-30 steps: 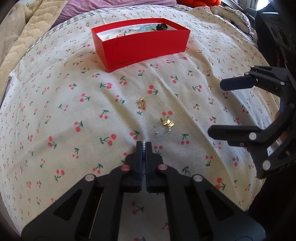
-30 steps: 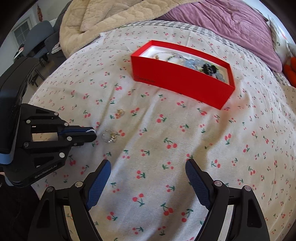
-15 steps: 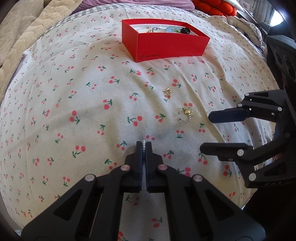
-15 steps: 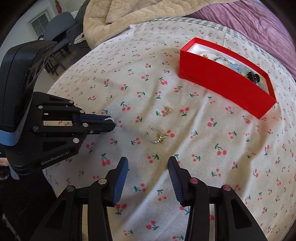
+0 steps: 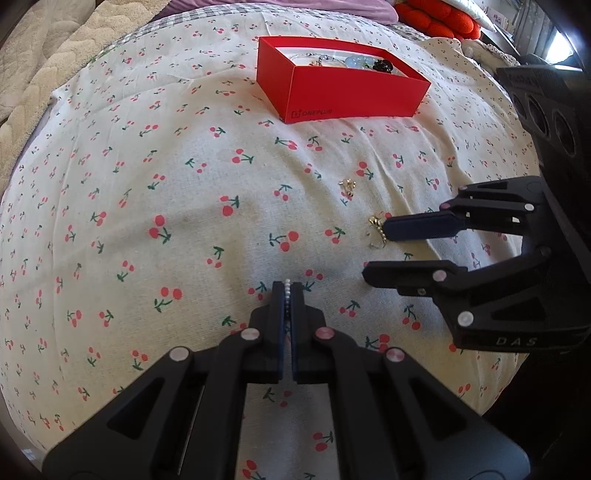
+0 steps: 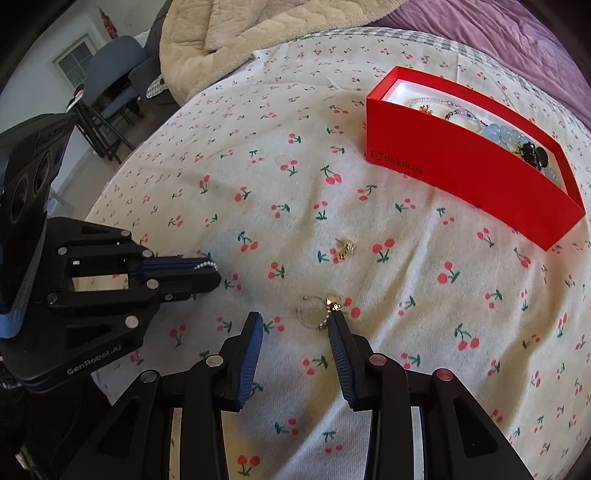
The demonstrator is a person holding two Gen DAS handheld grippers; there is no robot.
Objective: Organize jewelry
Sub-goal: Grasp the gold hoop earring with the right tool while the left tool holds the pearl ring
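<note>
My left gripper [image 5: 287, 286] is shut on a small string of white pearl beads [image 5: 287, 283], which also shows in the right wrist view [image 6: 205, 264]. My right gripper [image 6: 295, 321] is open and low over the cloth, right before a gold and pearl hoop earring [image 6: 320, 309]; its right finger tip touches the earring's gold end. In the left wrist view that earring [image 5: 377, 230] lies at the right gripper's far fingertip. A second small gold earring [image 6: 344, 250] lies further on. The red box [image 6: 476, 173] holds several bracelets and beads.
A cherry-print cloth [image 5: 184, 184] covers the bed. A beige blanket [image 6: 236, 29] and purple cover [image 6: 498, 26] lie behind. Red cushions [image 5: 436, 18] sit at the far right. Chairs [image 6: 110, 85] stand beyond the bed's edge.
My right gripper has moved forward and down to the hoop earring, jaws a little wider. The left gripper has swung left, still holding the pearl beads.
</note>
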